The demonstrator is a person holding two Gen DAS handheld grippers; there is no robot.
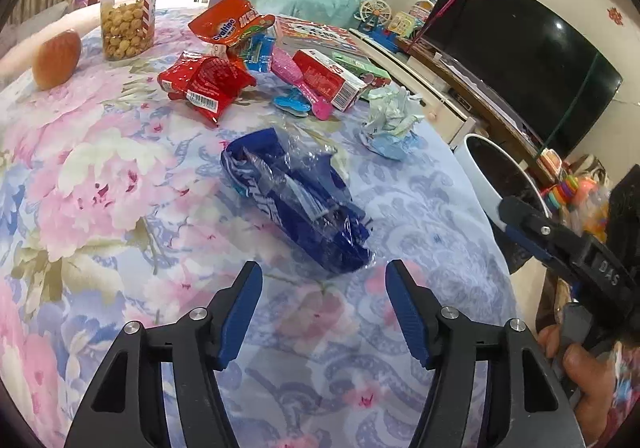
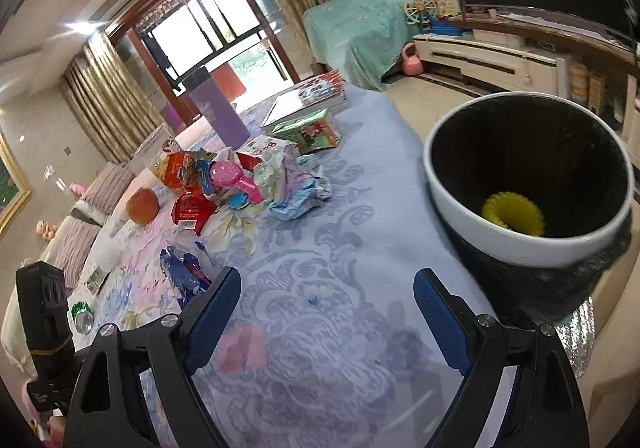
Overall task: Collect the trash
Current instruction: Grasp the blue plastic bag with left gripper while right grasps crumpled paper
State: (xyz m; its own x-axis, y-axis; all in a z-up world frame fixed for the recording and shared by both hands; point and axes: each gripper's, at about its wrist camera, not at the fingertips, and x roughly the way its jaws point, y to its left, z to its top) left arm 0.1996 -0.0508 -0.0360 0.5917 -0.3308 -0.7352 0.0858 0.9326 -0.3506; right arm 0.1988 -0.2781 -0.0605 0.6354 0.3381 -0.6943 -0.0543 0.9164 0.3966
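A crumpled blue and clear plastic wrapper [image 1: 296, 200] lies on the floral tablecloth [image 1: 100, 188], just ahead of my left gripper [image 1: 324, 280], which is open and empty. The wrapper also shows in the right wrist view [image 2: 184, 272]. A crumpled pale blue paper wad [image 1: 392, 124] lies farther right; it also shows in the right wrist view [image 2: 292, 184]. Red snack wrappers [image 1: 208, 84] lie farther back. My right gripper [image 2: 326, 288] is open and empty over the table edge. A white trash bin [image 2: 472, 204] with a black liner stands beside the table, a yellow object [image 2: 514, 212] inside it.
A jar of snacks [image 1: 128, 16], an orange fruit [image 1: 56, 58], a red box [image 1: 328, 78], pink and blue toys [image 1: 300, 96], a purple bottle [image 2: 220, 108] and books [image 2: 308, 96] sit on the far side. A TV [image 1: 520, 48] and cabinet stand on the right.
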